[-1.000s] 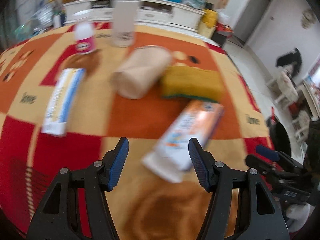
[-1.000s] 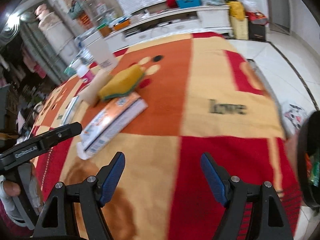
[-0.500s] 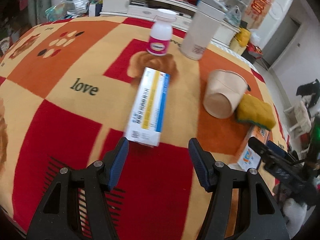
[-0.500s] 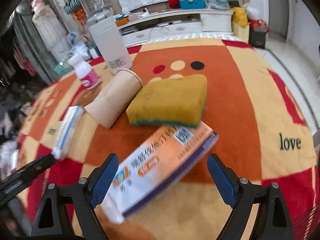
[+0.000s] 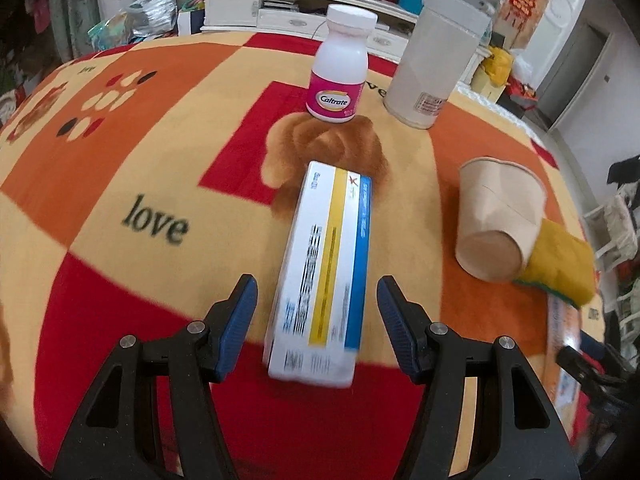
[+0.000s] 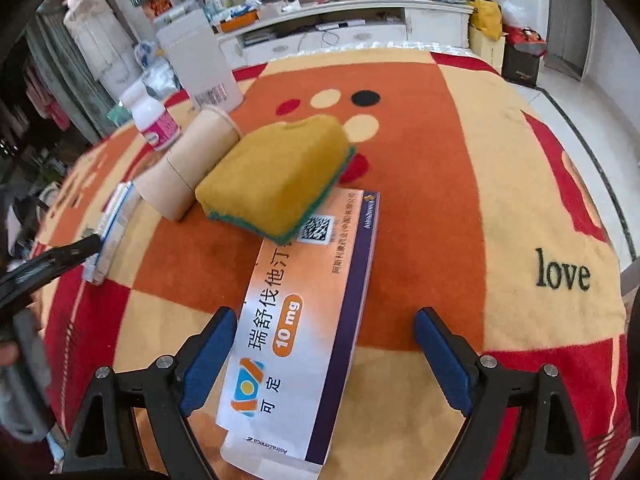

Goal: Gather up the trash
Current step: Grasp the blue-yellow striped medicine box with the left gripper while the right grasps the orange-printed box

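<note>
Left wrist view: the left gripper point(image 5: 316, 314) is held wide open, low over the surface point(image 5: 120, 152), with the near end of a white, yellow and blue box point(image 5: 326, 276) lying flat between its blue pads point(image 5: 236, 320), touched by neither. Beyond the box a pink-labelled bottle point(image 5: 340, 76) and a tall white container point(image 5: 436, 56) are seen upright, and a paper cup point(image 5: 496, 220) is seen on its side to the right, with a yellow sponge point(image 5: 560, 268) against it. Bare cloth is left open on the left side. Right wrist view: the right gripper point(image 6: 324, 360) is likewise spread wide, straddling the near end of an orange and purple medicine box point(image 6: 304, 328), whose far end is overlapped by the sponge point(image 6: 276, 184). Printed text on this box is legible only here. The cup point(image 6: 188, 168) is seen beside the sponge, and the other box point(image 6: 112, 232) at the left beside a finger of the left gripper point(image 6: 52, 260). Open surface is seen to the right, up to its edge point(image 6: 580, 168).
</note>
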